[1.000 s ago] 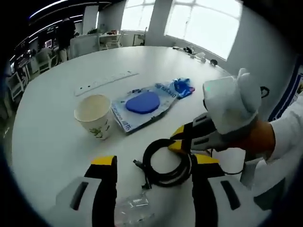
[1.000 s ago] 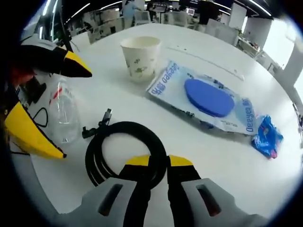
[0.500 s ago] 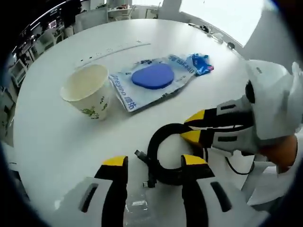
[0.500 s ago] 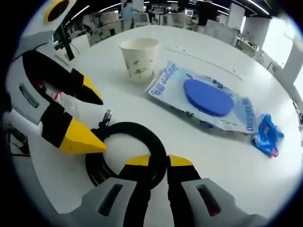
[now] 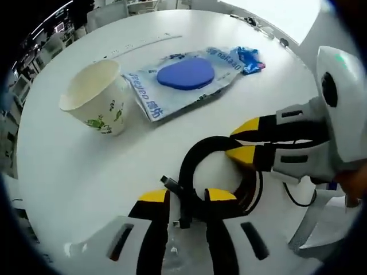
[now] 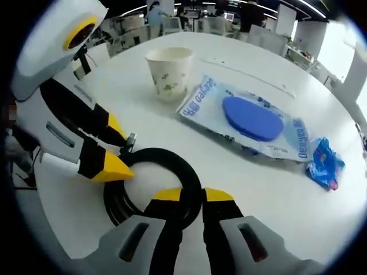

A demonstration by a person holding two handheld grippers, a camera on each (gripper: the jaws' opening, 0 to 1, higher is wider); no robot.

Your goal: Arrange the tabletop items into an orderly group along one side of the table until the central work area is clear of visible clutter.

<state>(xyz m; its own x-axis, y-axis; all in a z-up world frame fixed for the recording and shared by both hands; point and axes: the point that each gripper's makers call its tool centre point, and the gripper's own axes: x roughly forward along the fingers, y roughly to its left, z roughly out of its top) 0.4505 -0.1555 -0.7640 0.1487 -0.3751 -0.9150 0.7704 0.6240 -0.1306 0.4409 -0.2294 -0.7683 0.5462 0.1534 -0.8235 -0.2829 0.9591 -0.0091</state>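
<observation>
Two yellow-tipped grippers on one coiled black cable (image 5: 221, 177), sitting on the round white table (image 5: 69, 166). Right gripper (image 6: 192, 196) pinched tight on the near arc of the coil, jaws almost together with the loop squeezed between them. Left gripper (image 5: 187, 197) narrowed around the opposite side of the loop, right by the cable's plug end (image 5: 170, 184), jaws straddling the cord; can't really tell whether actually clamped or just hugging it.

In the right gripper view, left gripper coming in from the left, one yellow tip touching the far-left edge of the coil (image 6: 150, 183). In the left gripper view, right gripper (image 5: 243, 140) poking in from the right, tips on the loop's far side.

Further out ahead of both: white paper cup with a green leafy print (image 6: 168, 73), upright. Beside it, a flat clear plastic pack with a blue oval pad inside (image 6: 248, 119). Just past that pack, a small crumpled blue wrapper (image 6: 324, 163). Long white strip (image 5: 140, 44) lying way beyond the cup.
</observation>
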